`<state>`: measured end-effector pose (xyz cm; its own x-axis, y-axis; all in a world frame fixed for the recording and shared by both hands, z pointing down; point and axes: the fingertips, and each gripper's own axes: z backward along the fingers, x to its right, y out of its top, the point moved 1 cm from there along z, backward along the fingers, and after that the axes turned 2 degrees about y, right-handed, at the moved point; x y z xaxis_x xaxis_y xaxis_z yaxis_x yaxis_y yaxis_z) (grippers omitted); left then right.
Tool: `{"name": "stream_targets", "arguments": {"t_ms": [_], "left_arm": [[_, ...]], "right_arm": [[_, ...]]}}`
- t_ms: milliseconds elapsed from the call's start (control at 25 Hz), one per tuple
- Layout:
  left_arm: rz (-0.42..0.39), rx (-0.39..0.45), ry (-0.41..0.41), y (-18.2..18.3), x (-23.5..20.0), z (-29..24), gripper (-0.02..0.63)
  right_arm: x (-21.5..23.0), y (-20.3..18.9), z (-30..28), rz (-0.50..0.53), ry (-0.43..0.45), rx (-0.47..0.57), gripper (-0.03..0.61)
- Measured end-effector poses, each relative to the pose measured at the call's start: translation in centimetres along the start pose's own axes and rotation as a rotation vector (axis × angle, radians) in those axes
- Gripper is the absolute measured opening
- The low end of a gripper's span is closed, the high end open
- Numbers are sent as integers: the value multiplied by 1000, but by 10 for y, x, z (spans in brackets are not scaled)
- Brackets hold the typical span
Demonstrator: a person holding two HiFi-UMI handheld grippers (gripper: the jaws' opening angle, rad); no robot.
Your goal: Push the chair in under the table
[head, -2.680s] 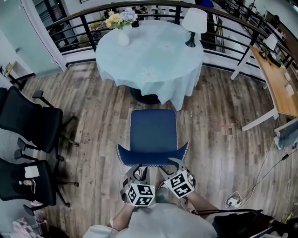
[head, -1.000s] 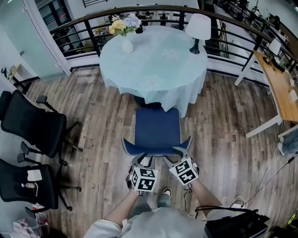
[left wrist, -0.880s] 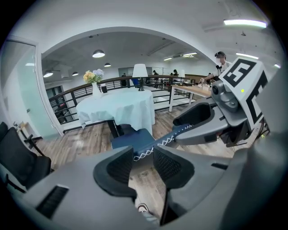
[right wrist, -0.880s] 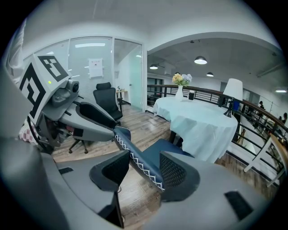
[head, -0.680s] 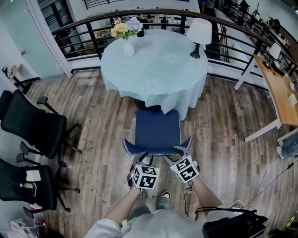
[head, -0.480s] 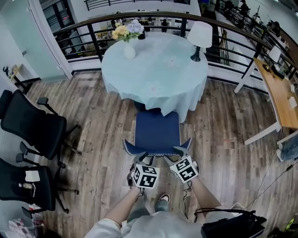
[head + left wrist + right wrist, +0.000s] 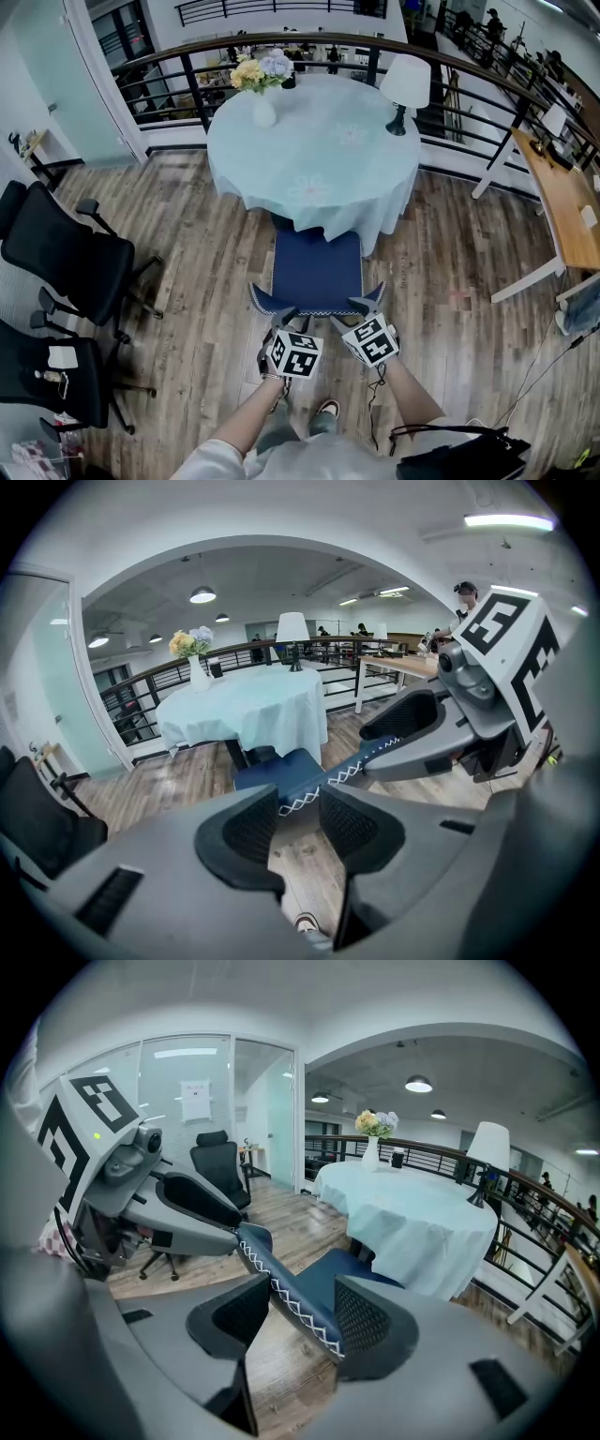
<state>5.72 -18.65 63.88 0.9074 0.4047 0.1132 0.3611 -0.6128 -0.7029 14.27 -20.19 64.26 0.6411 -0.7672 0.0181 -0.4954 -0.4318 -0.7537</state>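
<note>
Wood planks in grey-brown cover the floor (image 7: pixel 202 248). At far left two black office chairs (image 7: pixel 61 253) stand on it, well apart from the rest. Toward the middle, a round table (image 7: pixel 309 141) wears a pale aqua tablecloth (image 7: pixel 328 206) that hangs down all round. A white vase of flowers (image 7: pixel 263 108) stands near its left rim and a white-shaded lamp (image 7: pixel 407 80) near its right rim. A wooden desk (image 7: pixel 562 187) on white legs lines the right edge.

The chair (image 7: pixel 316 267) has a navy seat and a curved navy backrest (image 7: pixel 314 302) edged in white criss-cross stitching. It stands square to the table on the near side, with the seat's front edge just under the cloth's hem. The left gripper (image 7: pixel 298 797) sits astride the backrest's top edge, its jaws apart and floor showing between the pads. The right gripper (image 7: pixel 302 1288) straddles the same edge, jaws apart, with the stitched edge running slantwise between them.

Earlier the seat stood clear of the cloth with bare floor between them. Now that gap has closed, and both grippers have followed the backrest toward the table.
</note>
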Motion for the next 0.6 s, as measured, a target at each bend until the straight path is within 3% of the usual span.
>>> {"name": "stream_targets", "arguments": {"t_ms": [600], "left_arm": [[1, -3, 9, 23, -13, -23, 138]], "right_arm": [[29, 15, -14, 7, 11, 7, 206]]}}
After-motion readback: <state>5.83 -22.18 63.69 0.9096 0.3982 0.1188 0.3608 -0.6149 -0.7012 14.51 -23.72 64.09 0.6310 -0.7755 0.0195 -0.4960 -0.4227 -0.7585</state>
